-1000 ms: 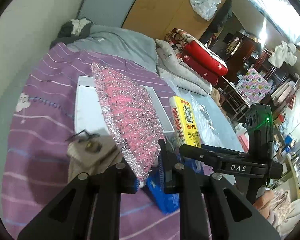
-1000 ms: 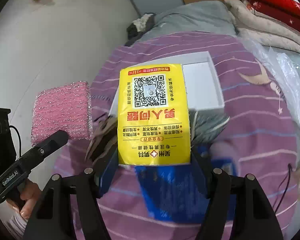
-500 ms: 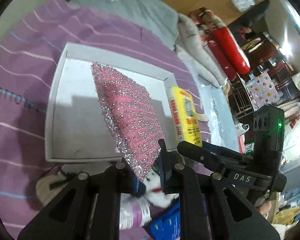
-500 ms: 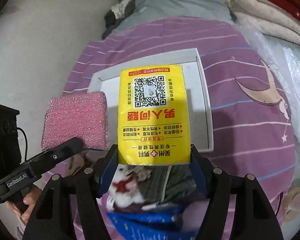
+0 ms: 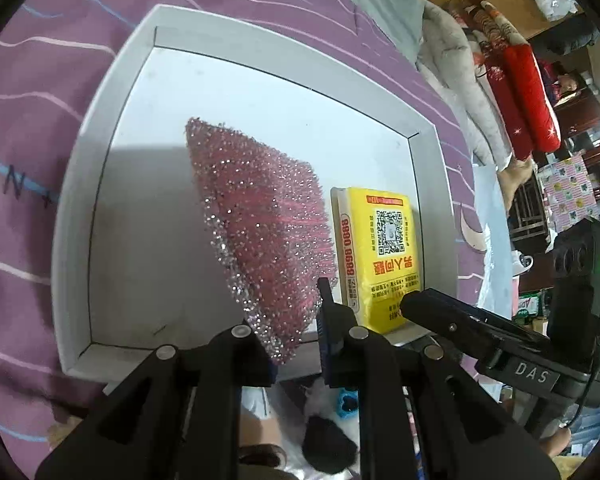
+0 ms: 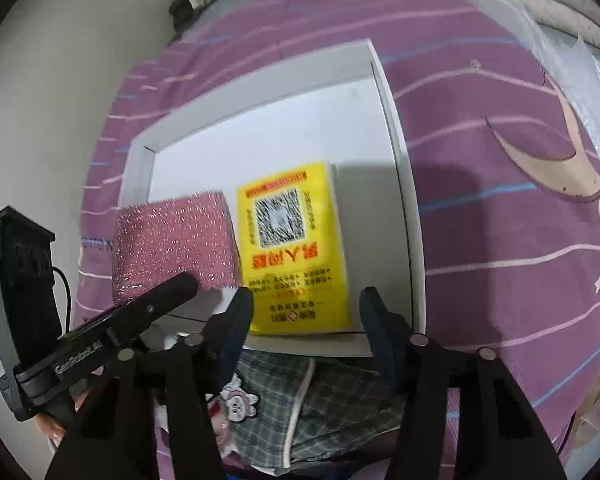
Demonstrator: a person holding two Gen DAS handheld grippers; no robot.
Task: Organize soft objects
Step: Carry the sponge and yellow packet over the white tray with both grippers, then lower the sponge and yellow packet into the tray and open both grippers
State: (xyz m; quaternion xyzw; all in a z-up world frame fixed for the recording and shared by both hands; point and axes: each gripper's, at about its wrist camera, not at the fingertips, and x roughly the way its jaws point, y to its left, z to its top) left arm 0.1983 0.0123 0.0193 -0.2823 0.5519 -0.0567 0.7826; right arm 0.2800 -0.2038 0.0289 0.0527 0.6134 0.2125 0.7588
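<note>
A white shallow tray (image 5: 112,128) lies on the purple bedspread; it also shows in the right wrist view (image 6: 384,92). My left gripper (image 5: 298,332) is shut on a pink glittery sponge (image 5: 260,232) and holds it over the tray's middle; the sponge shows in the right wrist view (image 6: 172,240) too. A yellow tissue pack (image 6: 292,248) with a QR code lies flat in the tray's right part, also seen in the left wrist view (image 5: 384,252). My right gripper (image 6: 306,308) is open just behind the pack, its fingers apart from it.
A grey checked cloth (image 6: 320,396) and a small bunny charm (image 6: 238,398) lie below the tray's near edge. A black-and-white soft item (image 5: 328,440) lies under my left gripper. Folded quilts and red pillows (image 5: 528,92) are stacked at the far right.
Both grippers moved forward over the tray. The right gripper opened and the yellow pack now lies in the tray. The left gripper still holds the pink sponge, lower over the tray.
</note>
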